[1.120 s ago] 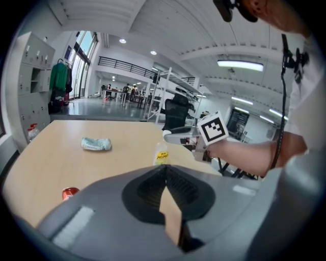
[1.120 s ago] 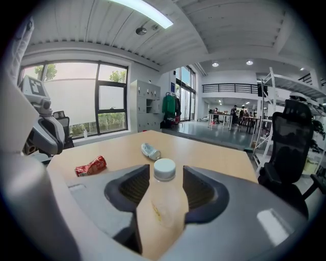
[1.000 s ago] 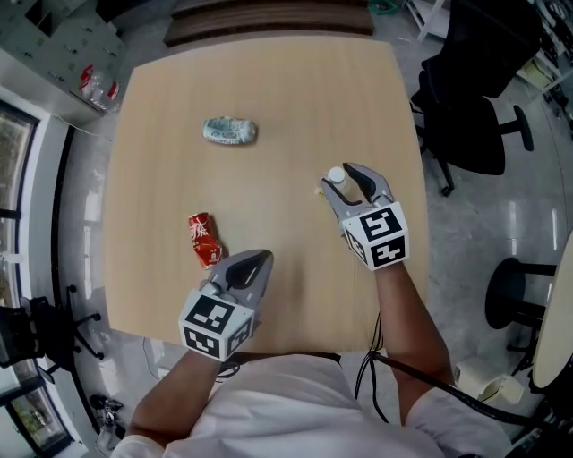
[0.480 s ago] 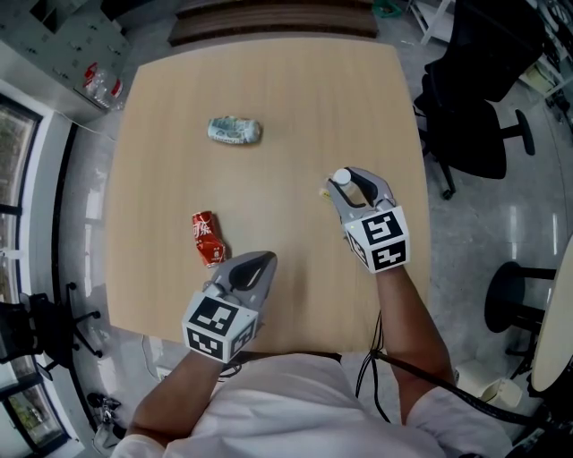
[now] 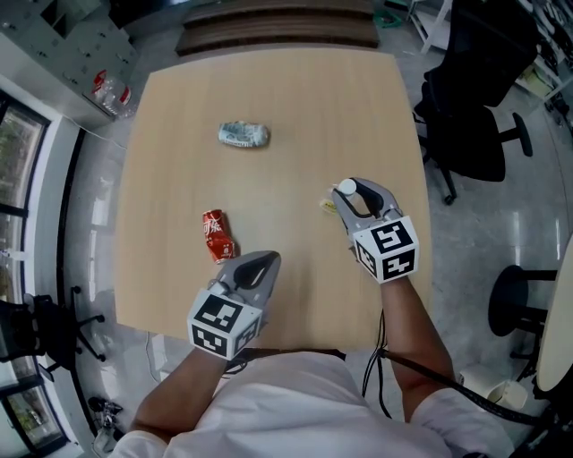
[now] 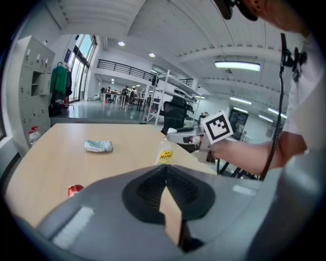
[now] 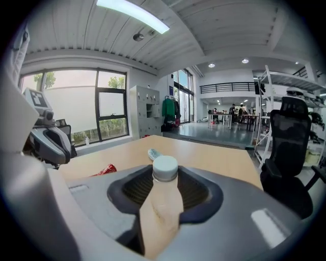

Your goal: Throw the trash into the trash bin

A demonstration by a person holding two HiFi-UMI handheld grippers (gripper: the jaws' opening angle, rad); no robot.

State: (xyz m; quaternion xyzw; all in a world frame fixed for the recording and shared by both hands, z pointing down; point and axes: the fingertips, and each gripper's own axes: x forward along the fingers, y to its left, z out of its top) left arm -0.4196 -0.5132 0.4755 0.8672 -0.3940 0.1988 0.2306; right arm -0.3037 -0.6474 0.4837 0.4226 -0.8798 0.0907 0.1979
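Observation:
My right gripper (image 5: 359, 190) is shut on a small clear plastic bottle (image 7: 162, 196) with a white cap (image 5: 346, 188), held just above the wooden table (image 5: 295, 98) near its right side. The bottle's yellow label (image 6: 165, 155) shows in the left gripper view. A crushed red can (image 5: 218, 235) lies on the table just ahead and left of my left gripper (image 5: 260, 261). That gripper is shut with nothing in it near the front edge. A crumpled green-and-white wrapper (image 5: 244, 135) rests farther back at the left. No trash bin is in view.
Black office chairs (image 5: 474, 98) stand off the table's right side on the glossy floor. A dark bench (image 5: 277, 22) runs along the far edge. Grey lockers (image 7: 145, 109) and windows line the left side of the room.
The right gripper's jaws have closed onto the bottle, and it has lifted slightly with it. The left gripper, the can and the wrapper have stayed put.

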